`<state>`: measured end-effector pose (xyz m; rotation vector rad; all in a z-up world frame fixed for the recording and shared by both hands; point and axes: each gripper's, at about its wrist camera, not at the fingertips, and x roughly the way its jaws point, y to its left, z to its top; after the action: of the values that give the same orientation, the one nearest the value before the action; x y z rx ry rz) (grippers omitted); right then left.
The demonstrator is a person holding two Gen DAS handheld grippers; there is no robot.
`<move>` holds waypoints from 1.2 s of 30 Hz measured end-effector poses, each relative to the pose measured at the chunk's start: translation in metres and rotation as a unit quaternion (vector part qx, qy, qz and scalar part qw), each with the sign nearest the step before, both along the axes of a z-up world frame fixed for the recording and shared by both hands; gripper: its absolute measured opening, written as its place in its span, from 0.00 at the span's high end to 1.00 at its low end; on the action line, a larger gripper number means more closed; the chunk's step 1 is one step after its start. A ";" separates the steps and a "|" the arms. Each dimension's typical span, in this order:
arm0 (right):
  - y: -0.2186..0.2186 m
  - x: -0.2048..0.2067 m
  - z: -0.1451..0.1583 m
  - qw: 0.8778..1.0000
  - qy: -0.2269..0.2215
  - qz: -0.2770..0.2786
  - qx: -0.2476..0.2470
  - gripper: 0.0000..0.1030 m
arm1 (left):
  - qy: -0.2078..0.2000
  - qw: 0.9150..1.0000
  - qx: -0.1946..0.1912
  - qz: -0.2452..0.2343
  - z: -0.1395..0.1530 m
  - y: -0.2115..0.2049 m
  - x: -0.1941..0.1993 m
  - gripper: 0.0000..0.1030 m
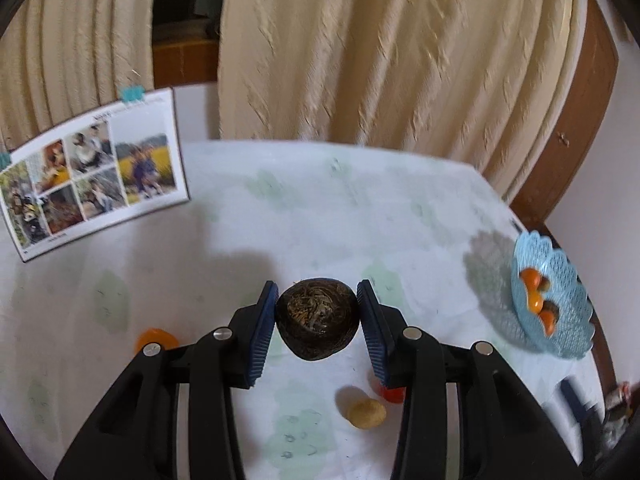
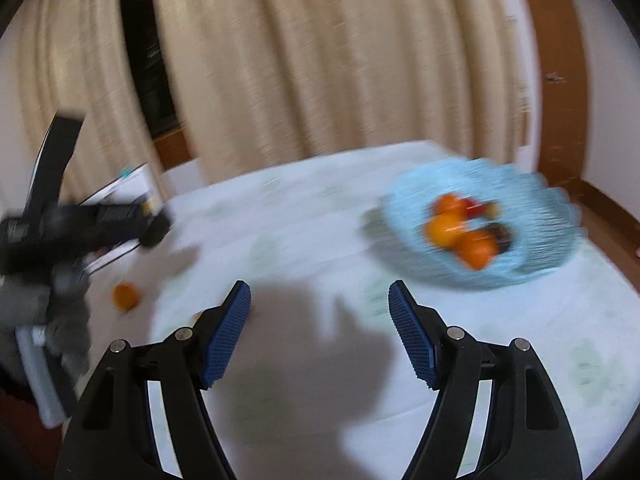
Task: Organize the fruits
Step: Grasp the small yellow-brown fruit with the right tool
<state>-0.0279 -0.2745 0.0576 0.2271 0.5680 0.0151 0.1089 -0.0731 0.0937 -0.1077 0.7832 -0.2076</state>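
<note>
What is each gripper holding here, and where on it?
The left gripper clamps the dark brown fruit across its left and right sides. The right gripper holds nothing.

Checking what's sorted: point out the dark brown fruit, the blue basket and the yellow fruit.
dark brown fruit (image 1: 317,318), left wrist view, centre of its top.
blue basket (image 1: 568,280), left wrist view, lattice wall.
yellow fruit (image 1: 367,413), left wrist view, middle.

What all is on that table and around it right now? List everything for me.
dark brown fruit: one, clamped in the left gripper
blue basket: one, right side of the table, holding orange, red and dark fruits
loose fruits: orange, yellow, red, on the cloth
tablecloth: white with green marks
photo sheet: one, leaning at the back left
curtains: beige, behind
left gripper: black, blue pads
right gripper: open, empty
</note>
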 end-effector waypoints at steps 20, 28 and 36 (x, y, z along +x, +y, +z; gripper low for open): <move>0.095 0.071 -0.039 0.983 0.120 0.135 0.005 0.54 | -0.023 0.999 -0.030 0.019 0.027 0.027 -0.008 0.60; 0.102 0.087 -0.052 0.982 0.144 0.119 -0.019 0.72 | -0.025 0.999 -0.036 0.016 0.030 0.027 -0.010 0.60; 0.093 0.074 -0.040 0.985 0.126 0.114 -0.010 0.72 | -0.025 0.999 -0.037 0.016 0.031 0.027 -0.010 0.60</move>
<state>0.0465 -0.1816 0.0172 0.1433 0.8435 0.2051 0.0986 -0.0460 0.1246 -0.1836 0.7229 -0.2087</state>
